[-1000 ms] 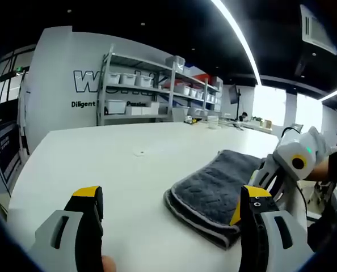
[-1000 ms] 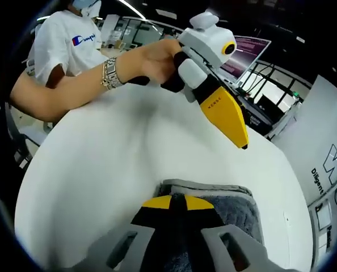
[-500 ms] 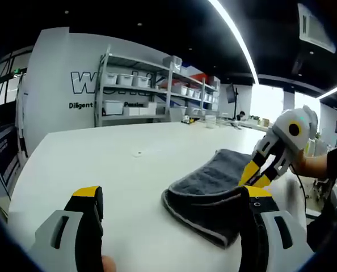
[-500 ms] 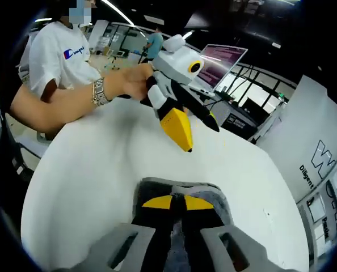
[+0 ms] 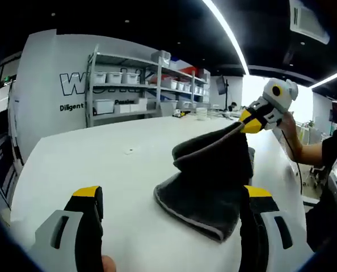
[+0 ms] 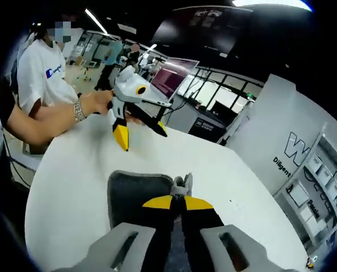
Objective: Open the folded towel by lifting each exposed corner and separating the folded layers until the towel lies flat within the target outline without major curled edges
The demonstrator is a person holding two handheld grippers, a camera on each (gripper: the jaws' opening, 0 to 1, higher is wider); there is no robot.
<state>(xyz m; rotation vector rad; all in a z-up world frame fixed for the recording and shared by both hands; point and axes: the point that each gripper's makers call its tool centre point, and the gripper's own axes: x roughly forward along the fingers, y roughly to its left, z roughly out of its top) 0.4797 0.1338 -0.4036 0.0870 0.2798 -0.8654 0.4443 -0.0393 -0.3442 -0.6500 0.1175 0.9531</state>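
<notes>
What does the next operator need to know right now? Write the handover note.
Right gripper: shut on the towel, holding one corner pulled up off the table.
Left gripper: open, holding nothing, held above the table near the towel's near edge.
Towel: grey, on the white table; the top layer is lifted into a peak, the lower layers lie folded flat beneath.
Done: first corner gripped and raised, top layer starting to part.
Left: carry that layer over and lay it down, open the remaining folds, smooth the edges. I cannot see a target outline on the table, so check placement.
</notes>
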